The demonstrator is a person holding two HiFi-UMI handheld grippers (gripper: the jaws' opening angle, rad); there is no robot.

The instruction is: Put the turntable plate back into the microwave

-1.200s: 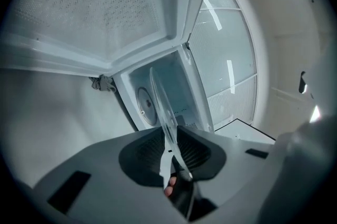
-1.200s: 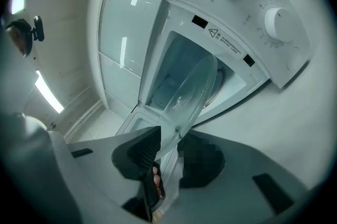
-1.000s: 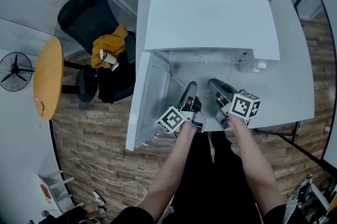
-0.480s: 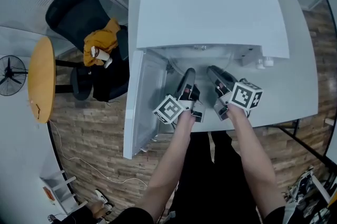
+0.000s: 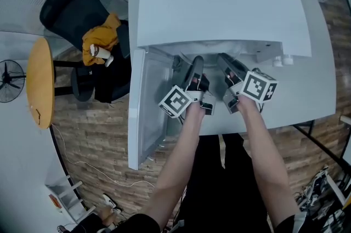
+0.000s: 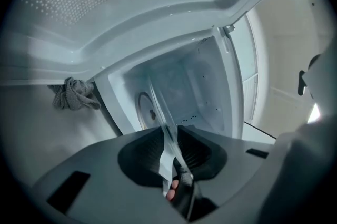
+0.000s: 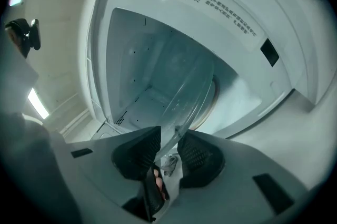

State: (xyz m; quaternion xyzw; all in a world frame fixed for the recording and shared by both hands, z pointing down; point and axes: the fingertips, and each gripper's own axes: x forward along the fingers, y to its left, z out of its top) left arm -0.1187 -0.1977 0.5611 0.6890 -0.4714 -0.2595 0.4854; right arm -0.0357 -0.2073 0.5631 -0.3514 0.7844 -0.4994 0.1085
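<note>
The clear glass turntable plate (image 6: 159, 107) is held edge-on between both grippers, and its far part reaches into the white microwave's (image 5: 219, 1) open cavity (image 6: 184, 78). My left gripper (image 6: 168, 137) is shut on the plate's near rim. My right gripper (image 7: 169, 145) is shut on the rim of the plate (image 7: 192, 92) on the other side. In the head view both grippers, left (image 5: 196, 62) and right (image 5: 224, 59), point into the opening under the microwave's top, which hides most of the plate.
The microwave door (image 5: 147, 106) hangs open to the left of the opening. A grey cloth (image 6: 71, 94) lies beside the microwave. On the floor at the left are a black chair (image 5: 77, 7) with an orange garment (image 5: 98, 43), a round wooden table (image 5: 41, 81) and a fan (image 5: 10, 81).
Both grippers have moved forward into the microwave's opening with the plate. The plate, seen in front of the cavity before, is now mostly hidden under the microwave's top.
</note>
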